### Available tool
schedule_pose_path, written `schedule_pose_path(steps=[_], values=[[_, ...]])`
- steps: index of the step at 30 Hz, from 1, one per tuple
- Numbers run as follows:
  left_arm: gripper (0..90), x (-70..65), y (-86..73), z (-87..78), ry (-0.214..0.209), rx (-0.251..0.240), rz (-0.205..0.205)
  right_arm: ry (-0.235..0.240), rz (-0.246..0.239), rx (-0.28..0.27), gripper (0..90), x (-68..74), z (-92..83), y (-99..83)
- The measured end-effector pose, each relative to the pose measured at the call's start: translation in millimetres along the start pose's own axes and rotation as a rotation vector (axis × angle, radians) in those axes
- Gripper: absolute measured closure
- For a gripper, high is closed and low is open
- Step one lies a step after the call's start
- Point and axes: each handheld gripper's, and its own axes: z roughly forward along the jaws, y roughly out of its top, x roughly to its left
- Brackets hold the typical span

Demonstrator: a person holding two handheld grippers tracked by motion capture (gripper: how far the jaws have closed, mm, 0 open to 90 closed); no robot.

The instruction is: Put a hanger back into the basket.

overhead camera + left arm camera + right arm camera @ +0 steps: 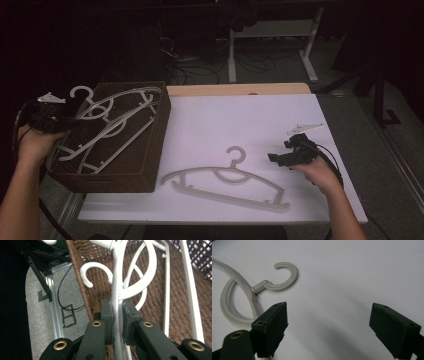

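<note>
My left gripper (67, 121) (117, 315) is at the left rim of a brown wicker basket (161, 127) (180, 297), shut on the thin bar of a white plastic hanger (107, 111) (117, 282). That hanger lies tilted over the basket with its hook (81, 92) (95, 268) poking past the rim. A second white hanger (112, 145) rests under it. A grey-white hanger (225, 184) (242, 302) lies flat on the white table (250, 120). My right gripper (279, 158) (328, 322) hovers open just right of that hanger's hook (236, 154) (287, 277), with nothing between its jaws.
A wooden strip (240, 89) runs along the table's back edge. White desk legs (232, 55) and loose cables stand on the dark floor behind. An aluminium frame rail (56, 315) and a cable lie on the grey floor left of the basket.
</note>
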Motion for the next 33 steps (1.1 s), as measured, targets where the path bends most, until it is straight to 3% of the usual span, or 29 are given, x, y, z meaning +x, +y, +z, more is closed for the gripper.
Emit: schedule_pose_path(steps=[6, 11, 13, 15, 19, 26, 33], values=[[81.7, -12.4, 1.2, 24.6, 0.002, 0.033, 0.008, -0.001, 0.003, -0.001, 14.5, -0.7, -1.3, -0.2], [80.3, -14.9, -4.5, 33.3, -0.022, 0.049, -0.005, 0.000, 0.002, 0.000, 14.6, -0.8, -1.1, -0.3], [73.6, -14.3, -5.9, 32.6, -0.027, 0.047, -0.010, -0.001, 0.001, 0.002, 14.6, -0.6, -1.1, -0.3], [63.5, -12.4, -6.1, 28.5, -0.057, 0.008, -0.029, -0.001, 0.000, 0.002, 14.6, -0.5, -1.1, -0.3], [53.8, -11.9, -3.4, 22.2, -0.082, -0.027, -0.044, 0.001, 0.000, 0.000, 14.6, 0.0, -1.4, 0.1], [41.1, -22.3, 7.2, 6.9, -0.240, -0.149, -0.087, 0.003, -0.001, -0.005, 14.6, 0.2, -2.1, 0.5], [33.0, -47.1, 22.5, -2.5, -0.394, -0.229, -0.067, 0.007, 0.002, -0.008, 14.6, 0.4, -3.5, 0.6]])
